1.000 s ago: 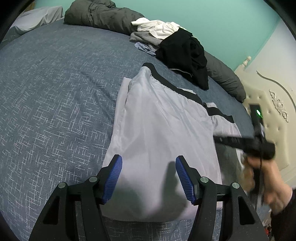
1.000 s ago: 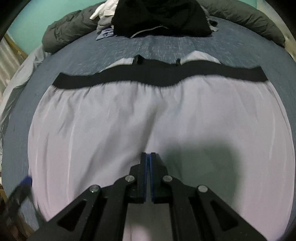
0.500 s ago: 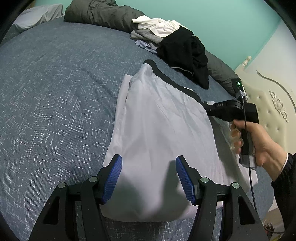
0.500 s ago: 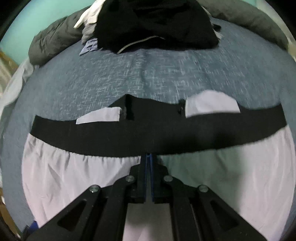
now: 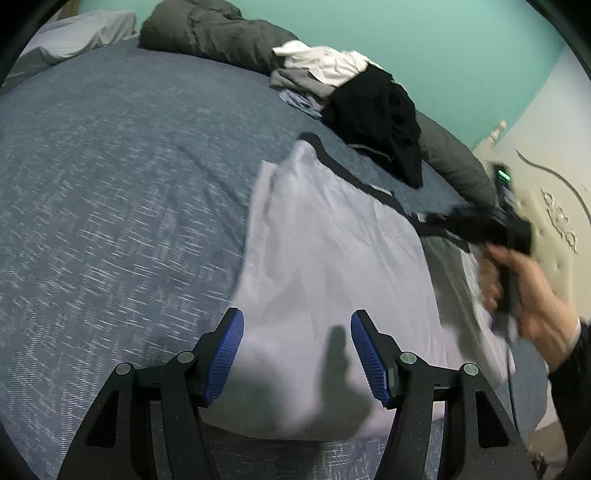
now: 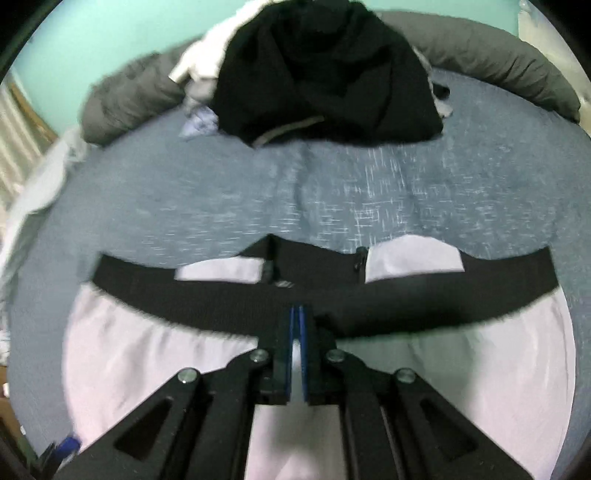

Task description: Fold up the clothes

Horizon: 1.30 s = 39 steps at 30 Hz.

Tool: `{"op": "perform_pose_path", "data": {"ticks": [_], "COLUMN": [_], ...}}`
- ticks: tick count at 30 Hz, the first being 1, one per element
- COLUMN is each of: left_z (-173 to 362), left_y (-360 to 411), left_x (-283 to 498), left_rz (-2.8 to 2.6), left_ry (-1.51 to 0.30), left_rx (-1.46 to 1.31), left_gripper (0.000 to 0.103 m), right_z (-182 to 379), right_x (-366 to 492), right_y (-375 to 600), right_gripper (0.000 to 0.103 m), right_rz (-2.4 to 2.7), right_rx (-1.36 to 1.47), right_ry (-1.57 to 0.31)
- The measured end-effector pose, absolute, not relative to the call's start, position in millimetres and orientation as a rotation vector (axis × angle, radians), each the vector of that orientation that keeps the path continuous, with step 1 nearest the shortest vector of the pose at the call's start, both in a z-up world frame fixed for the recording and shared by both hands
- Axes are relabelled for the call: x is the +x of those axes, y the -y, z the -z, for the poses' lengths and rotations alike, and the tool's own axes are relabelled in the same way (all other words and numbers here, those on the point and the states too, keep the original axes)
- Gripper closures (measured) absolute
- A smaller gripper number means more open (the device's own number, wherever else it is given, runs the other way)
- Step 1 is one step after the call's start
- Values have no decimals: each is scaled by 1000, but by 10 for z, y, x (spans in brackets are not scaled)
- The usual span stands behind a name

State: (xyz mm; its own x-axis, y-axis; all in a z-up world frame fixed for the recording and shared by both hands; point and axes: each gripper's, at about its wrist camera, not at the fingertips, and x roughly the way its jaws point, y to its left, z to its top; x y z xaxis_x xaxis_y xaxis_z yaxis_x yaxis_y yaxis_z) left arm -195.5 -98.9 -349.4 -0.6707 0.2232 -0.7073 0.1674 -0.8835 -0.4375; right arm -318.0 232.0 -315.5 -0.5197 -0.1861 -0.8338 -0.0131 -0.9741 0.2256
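Observation:
Pale lilac pants [image 5: 325,258] with a black waistband [image 5: 347,170] lie folded lengthwise on the blue bed [image 5: 110,184]. My left gripper [image 5: 295,321] hovers over their near end. Its jaws are opening, and the blue pads [image 5: 227,354] stand apart on either side of the fabric without pressing it. My right gripper [image 5: 432,219], held by a hand [image 5: 535,295], is blurred at the waistband's right part. In the right wrist view the right gripper [image 6: 297,310] is shut, with its tips over the black waistband [image 6: 406,295] and the pale pants [image 6: 147,350] below. I see nothing gripped.
A pile of clothes topped by a black garment [image 5: 376,110] [image 6: 325,74] lies beyond the waistband. A grey duvet [image 5: 207,33] runs along the far edge by the green wall. A cream headboard [image 5: 554,184] stands at the right. Bare blue bed [image 6: 369,192] separates the pants from the pile.
My right gripper, still shut, has travelled up the pants from the pale middle to the black waistband. The left gripper has stayed over the near end.

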Motion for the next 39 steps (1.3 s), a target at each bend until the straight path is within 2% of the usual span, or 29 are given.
{"op": "perform_pose_path", "data": {"ticks": [2, 8, 13, 15, 24, 28, 34, 37, 39], "left_z": [3495, 3547, 3623, 3668, 3835, 3866, 3830, 3814, 3794], "left_y": [1036, 1161, 1218, 1228, 1168, 1112, 1083, 1073, 1061], "left_x": [-1912, -1726, -1545, -1491, -1392, -1413, -1506, -1518, -1519], "left_rz": [-2756, -2750, -2709, -2687, -2607, -2606, -2624, -2628, -2630], "left_ry": [761, 820, 883, 918, 1015, 1035, 1050, 1069, 1073], "left_rx": [-1256, -1280, -1307, -1319, -1348, -1340, -1299, -1271, -1251], "left_gripper": [31, 31, 29, 29, 29, 30, 49, 62, 78], "right_z": [3060, 3030, 3019, 3059, 3232, 3369, 3372, 3351, 3356], "right_x": [-2909, -1946, -1304, -1121, -577, -430, -327, -294, -275], "right_y": [-2392, -2702, -2738, -2730, -2798, -2959, -3165, -3253, -3305], "right_gripper": [100, 96, 91, 83, 80, 80, 75, 74, 74], "right_rz": [2641, 2670, 2702, 2700, 2713, 2729, 2811, 2822, 2823], "right_rx": [1432, 1329, 1286, 1286, 1258, 1261, 1242, 1205, 1191], "right_ry": [373, 675, 653, 646, 631, 688, 645, 656, 659]}}
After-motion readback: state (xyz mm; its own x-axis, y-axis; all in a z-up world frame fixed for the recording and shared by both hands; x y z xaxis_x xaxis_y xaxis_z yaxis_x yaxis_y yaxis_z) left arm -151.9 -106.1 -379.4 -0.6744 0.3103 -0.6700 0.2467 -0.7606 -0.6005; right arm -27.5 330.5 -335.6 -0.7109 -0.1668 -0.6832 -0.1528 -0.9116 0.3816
